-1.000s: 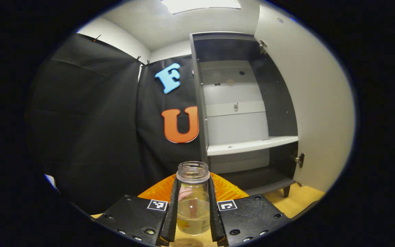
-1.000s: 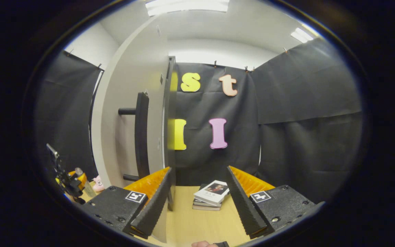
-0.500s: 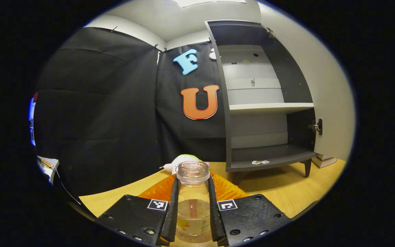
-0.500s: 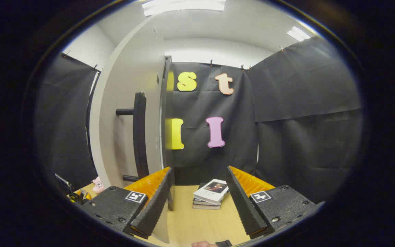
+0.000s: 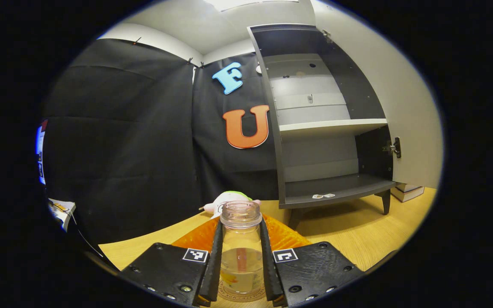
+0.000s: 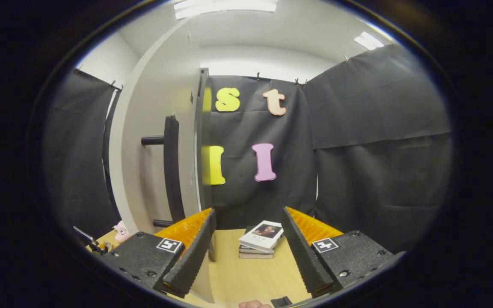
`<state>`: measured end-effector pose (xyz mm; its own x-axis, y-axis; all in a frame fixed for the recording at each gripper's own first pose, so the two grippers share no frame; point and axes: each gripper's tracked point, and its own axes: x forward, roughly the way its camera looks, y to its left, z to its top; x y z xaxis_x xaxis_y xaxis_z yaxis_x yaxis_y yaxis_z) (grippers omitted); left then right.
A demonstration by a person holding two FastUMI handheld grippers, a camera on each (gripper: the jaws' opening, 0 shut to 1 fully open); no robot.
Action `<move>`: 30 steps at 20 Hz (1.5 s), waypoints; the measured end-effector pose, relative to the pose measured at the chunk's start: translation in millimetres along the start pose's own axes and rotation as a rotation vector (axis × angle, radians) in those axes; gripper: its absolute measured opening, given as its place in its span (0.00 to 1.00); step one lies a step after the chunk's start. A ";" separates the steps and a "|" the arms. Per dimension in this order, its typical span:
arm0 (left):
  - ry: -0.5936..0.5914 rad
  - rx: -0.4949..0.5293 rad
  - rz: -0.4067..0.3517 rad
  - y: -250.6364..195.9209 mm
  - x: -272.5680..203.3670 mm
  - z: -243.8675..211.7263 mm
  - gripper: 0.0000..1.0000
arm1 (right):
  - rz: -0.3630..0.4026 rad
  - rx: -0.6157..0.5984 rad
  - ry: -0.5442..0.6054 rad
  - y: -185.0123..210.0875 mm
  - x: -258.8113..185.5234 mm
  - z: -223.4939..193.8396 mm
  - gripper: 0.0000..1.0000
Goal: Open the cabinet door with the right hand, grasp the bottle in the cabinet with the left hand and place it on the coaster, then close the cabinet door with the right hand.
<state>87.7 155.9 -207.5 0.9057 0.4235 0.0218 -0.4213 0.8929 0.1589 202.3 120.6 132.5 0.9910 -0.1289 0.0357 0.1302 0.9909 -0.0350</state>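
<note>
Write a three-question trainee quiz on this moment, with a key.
1. True or false: the cabinet door is shut.
2. The left gripper is: A) open and empty, B) shut on the bottle, C) on the door handle.
3. Fill in: the bottle's base sits over the round ___ on the table.

Key: 1 false, it stands open. 2 B. 3 coaster; contact can't be told. The right gripper is open, with a stack of books beyond it.

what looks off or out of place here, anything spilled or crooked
Nothing stands out. The bottle stands upright between the left gripper fingers over the coaster, no spill visible. The cabinet door hangs open, as the task expects.
</note>
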 end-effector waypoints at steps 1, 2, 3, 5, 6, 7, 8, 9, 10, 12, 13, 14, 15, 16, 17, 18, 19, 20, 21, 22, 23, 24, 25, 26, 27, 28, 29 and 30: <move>0.000 -0.010 0.003 1.1 1.3 -0.8 0.29 | -0.001 -0.006 -0.007 0.5 -0.1 1.4 0.96; -0.001 -0.016 0.001 1.6 0.7 -0.6 0.43 | -0.003 -0.013 -0.012 0.5 -0.1 3.1 0.95; 0.004 -0.019 -0.003 2.4 1.6 -2.8 0.43 | -0.005 -0.017 -0.014 -0.1 -0.5 4.0 0.96; 0.012 -0.024 -0.018 1.6 -0.3 -4.6 0.57 | -0.005 -0.009 -0.016 -0.1 -0.2 3.5 0.96; 0.010 -0.030 -0.029 -0.1 -0.1 -3.8 0.47 | -0.005 0.001 -0.016 -0.3 -0.3 3.1 0.96; 0.009 -0.040 -0.048 -3.0 -1.5 -3.5 0.48 | -0.004 0.008 -0.015 0.3 0.7 2.6 0.96; 0.006 -0.042 -0.052 -4.9 -2.8 -2.5 0.55 | -0.002 0.013 -0.015 0.8 1.0 2.5 0.96; 0.003 -0.036 -0.054 -3.5 -3.9 -1.2 0.64 | -0.001 0.016 -0.014 0.6 0.5 2.2 0.96; 0.001 -0.029 -0.053 -2.3 -5.7 -0.6 0.72 | -0.001 0.015 -0.015 0.7 1.1 2.0 0.95; 0.005 -0.030 -0.065 -4.8 -6.0 -1.5 0.83 | -0.003 0.010 -0.019 0.1 0.9 2.3 0.95; 0.005 -0.031 -0.065 -3.8 -5.7 -0.1 0.83 | -0.003 0.008 -0.020 0.3 0.2 2.4 0.95; -0.002 -0.034 -0.056 -1.0 -6.9 2.2 0.83 | -0.001 0.009 -0.022 0.6 0.5 2.4 0.96; -0.007 -0.038 -0.047 2.5 -6.8 4.7 0.89 | 0.001 0.012 -0.022 0.9 0.4 1.7 0.95; -0.008 -0.040 -0.038 5.5 -10.4 8.1 0.96 | 0.004 0.017 -0.021 1.2 0.2 0.9 0.95; -0.004 -0.042 -0.032 8.8 -11.2 9.5 0.98 | 0.007 0.022 -0.020 2.1 0.5 0.0 0.96; -0.005 -0.044 -0.027 11.5 -12.4 13.7 0.98 | 0.011 0.027 -0.022 2.4 0.4 -0.3 0.95; -0.008 -0.047 -0.028 13.0 -13.7 19.3 0.98 | 0.015 0.031 -0.022 2.7 0.9 -0.8 0.96; -0.012 -0.054 -0.032 14.5 -16.9 26.1 0.98 | 0.018 0.036 -0.025 3.0 1.4 -0.5 0.96; -0.009 -0.059 -0.042 13.5 -19.7 32.8 0.98 | 0.023 0.036 -0.026 3.0 1.7 -0.6 0.96; -0.008 -0.063 -0.049 13.2 -23.6 41.5 0.98 | 0.027 0.034 -0.030 3.1 1.9 -0.3 0.95; -0.011 -0.072 -0.061 12.5 -28.0 49.7 0.98 | 0.029 0.029 -0.033 3.1 2.2 -0.3 0.96; -0.011 -0.083 -0.071 11.3 -32.0 60.0 0.98 | 0.031 0.021 -0.038 3.1 1.8 0.9 0.96; -0.014 -0.095 -0.082 10.1 -36.6 72.4 0.98 | 0.031 0.012 -0.041 3.9 2.3 1.0 0.95; -0.018 -0.106 -0.096 8.3 -42.8 87.0 0.98 | 0.031 0.001 -0.045 4.3 2.3 1.7 0.95; -0.024 -0.109 -0.114 6.6 -47.9 102.4 0.98 | 0.033 -0.012 -0.050 4.2 2.6 2.7 0.95; -0.028 -0.102 -0.134 3.2 -53.0 116.6 0.98 | 0.035 -0.024 -0.053 4.2 3.1 3.5 0.94; -0.027 -0.082 -0.151 -1.0 -56.3 129.0 0.98 | 0.035 -0.031 -0.055 3.4 2.7 3.2 0.95; -0.023 -0.061 -0.162 -4.7 -58.7 140.4 0.97 | 0.035 -0.030 -0.057 3.1 2.7 3.3 0.95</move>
<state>43.3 105.4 -71.0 0.9625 0.2703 0.0232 -0.2712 0.9571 0.1018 205.3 123.4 135.8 0.9917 -0.0914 0.0909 0.0976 0.9930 -0.0669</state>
